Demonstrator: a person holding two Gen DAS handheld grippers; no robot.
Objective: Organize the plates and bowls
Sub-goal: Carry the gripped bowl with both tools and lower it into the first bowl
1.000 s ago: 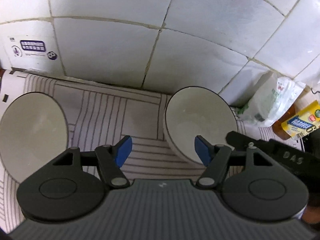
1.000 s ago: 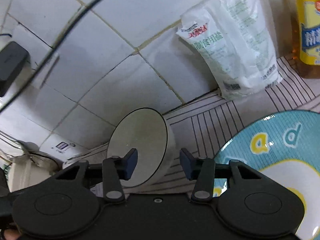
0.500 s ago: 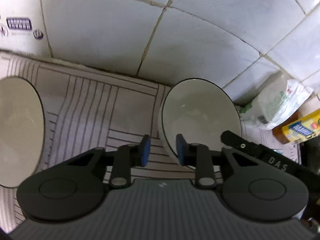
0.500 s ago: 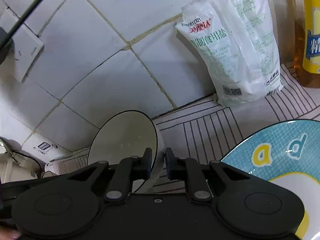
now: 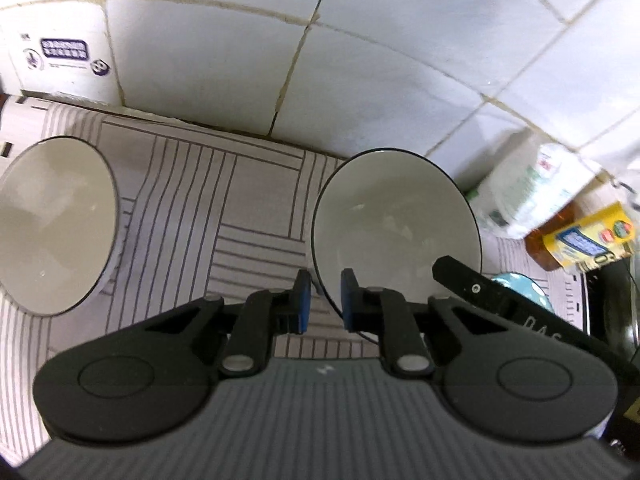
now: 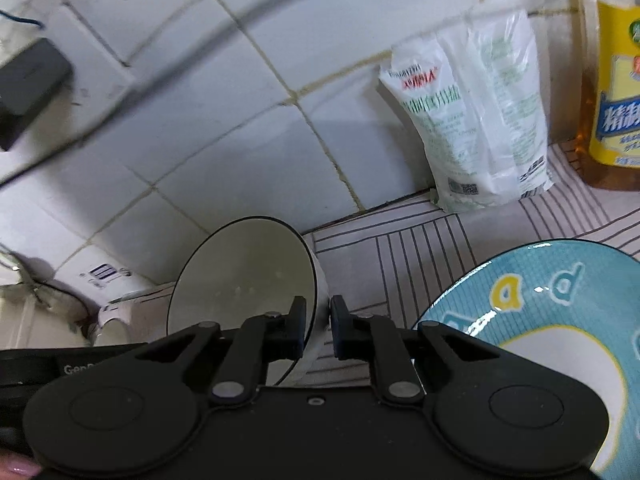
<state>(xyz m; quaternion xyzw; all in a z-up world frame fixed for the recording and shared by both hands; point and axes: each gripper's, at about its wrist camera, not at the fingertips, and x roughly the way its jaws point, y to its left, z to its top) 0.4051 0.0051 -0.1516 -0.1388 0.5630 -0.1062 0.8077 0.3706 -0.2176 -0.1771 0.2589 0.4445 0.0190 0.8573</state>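
Note:
A white bowl with a dark rim [image 5: 394, 220] sits on the striped mat. My left gripper [image 5: 323, 303] is shut on its near left rim, one pad inside and one outside. My right gripper [image 6: 318, 326] is shut on the same bowl's [image 6: 244, 280] right rim. The right gripper's black body [image 5: 500, 300] shows at the bowl's right in the left wrist view. A second white bowl [image 5: 52, 224] stands apart at the far left. A blue plate with yellow letters [image 6: 552, 304] lies to the right of the held bowl.
A white tiled wall [image 5: 240, 60] rises right behind the mat. A white plastic bag [image 6: 476, 120] and a yellow-labelled oil bottle [image 6: 612, 92] stand against it at the right. A black plug and cable [image 6: 28, 76] hang on the wall at the left.
Both grippers have closed from wide open onto the middle bowl's rim, left on its left side, right on its right side. The bowl now looks a little higher in both views.

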